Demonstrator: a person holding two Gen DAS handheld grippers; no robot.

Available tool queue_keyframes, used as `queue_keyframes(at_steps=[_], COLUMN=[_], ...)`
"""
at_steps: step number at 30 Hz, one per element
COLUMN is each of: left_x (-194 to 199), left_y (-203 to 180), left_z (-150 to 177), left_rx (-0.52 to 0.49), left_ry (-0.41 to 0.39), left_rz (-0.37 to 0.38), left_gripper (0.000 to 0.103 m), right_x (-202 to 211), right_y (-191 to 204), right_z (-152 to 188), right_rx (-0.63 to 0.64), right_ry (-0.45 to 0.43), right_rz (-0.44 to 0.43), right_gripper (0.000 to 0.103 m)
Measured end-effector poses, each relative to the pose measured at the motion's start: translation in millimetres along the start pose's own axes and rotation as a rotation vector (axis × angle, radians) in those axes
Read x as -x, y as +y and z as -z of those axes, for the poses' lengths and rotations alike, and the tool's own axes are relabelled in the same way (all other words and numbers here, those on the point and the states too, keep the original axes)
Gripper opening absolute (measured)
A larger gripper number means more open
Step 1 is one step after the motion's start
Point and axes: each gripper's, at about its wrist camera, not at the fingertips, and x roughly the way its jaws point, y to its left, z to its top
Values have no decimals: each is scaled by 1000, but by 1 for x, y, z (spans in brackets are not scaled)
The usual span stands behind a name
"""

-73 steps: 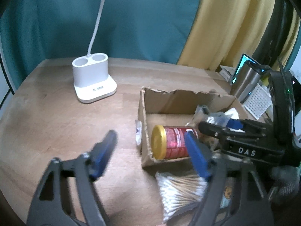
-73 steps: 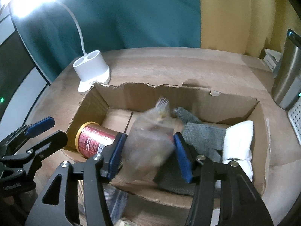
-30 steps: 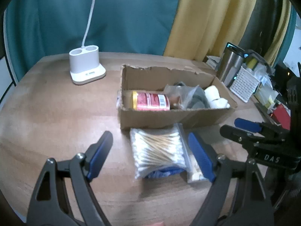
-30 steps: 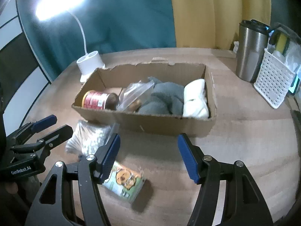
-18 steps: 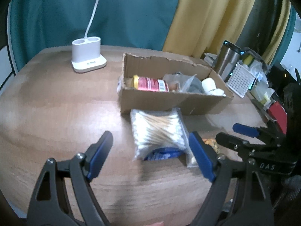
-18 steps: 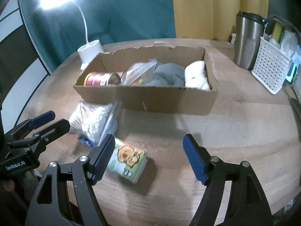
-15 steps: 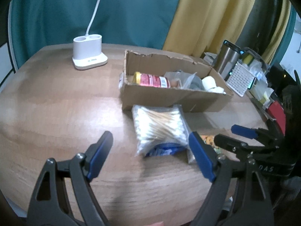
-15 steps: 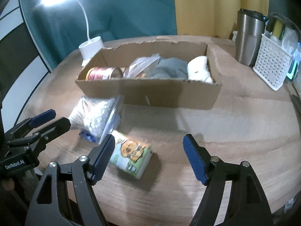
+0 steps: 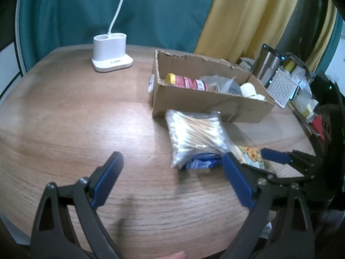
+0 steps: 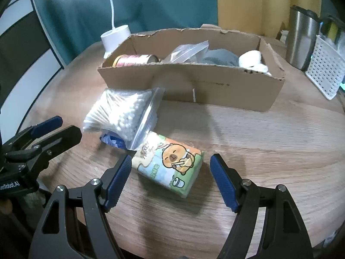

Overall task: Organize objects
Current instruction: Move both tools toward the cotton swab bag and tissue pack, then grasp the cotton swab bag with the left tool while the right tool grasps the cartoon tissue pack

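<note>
A torn cardboard box (image 10: 215, 90) (image 9: 194, 103) stands on the wooden table. It holds a red can (image 10: 133, 60) (image 9: 185, 82), a clear bag (image 10: 187, 49), grey cloth (image 10: 220, 57) and a white roll (image 10: 252, 61). In front of it lie a bag of cotton swabs (image 10: 120, 112) (image 9: 196, 133) and a tissue pack with a cartoon bear (image 10: 170, 161) (image 9: 250, 155). My right gripper (image 10: 170, 181) is open, its fingers either side of the tissue pack's near end. My left gripper (image 9: 172, 179) is open and empty, left of the swab bag.
A white lamp base (image 9: 110, 54) (image 10: 116, 36) stands at the back left. A steel tumbler (image 10: 301, 36) (image 9: 265, 64) and a white perforated basket (image 10: 325, 73) (image 9: 280, 86) stand to the right of the box. The table's front edge is close below both grippers.
Both grippers have pulled back from the box and dropped lower. The right gripper has closed in on the tissue pack, which now lies between its open fingers.
</note>
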Motion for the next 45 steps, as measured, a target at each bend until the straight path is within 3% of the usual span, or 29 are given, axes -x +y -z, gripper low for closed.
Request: queue_keyframes(at_steps=[14,30,41,45], left_x=[-23,-63,-72,-68], left_y=[-26,-49,-49,-49], left_z=[-12,-30,-30,-29], left_rx=[-50,-104,-118,-130], left_ry=[32,88,113,110], left_rz=[-35,-96,-58,-38], left_gripper=[94,94,93,83], right_x=[-6,3,-2,-5], right_y=[-11,-74,-73,-67], right_z=[2,1,-9,-12], right_rx=[8,-86,-80,-77], right_ry=[0,-26,-30,-29], right_rz=[-38,-13,-10,7], right_gripper=[78,78,78,78])
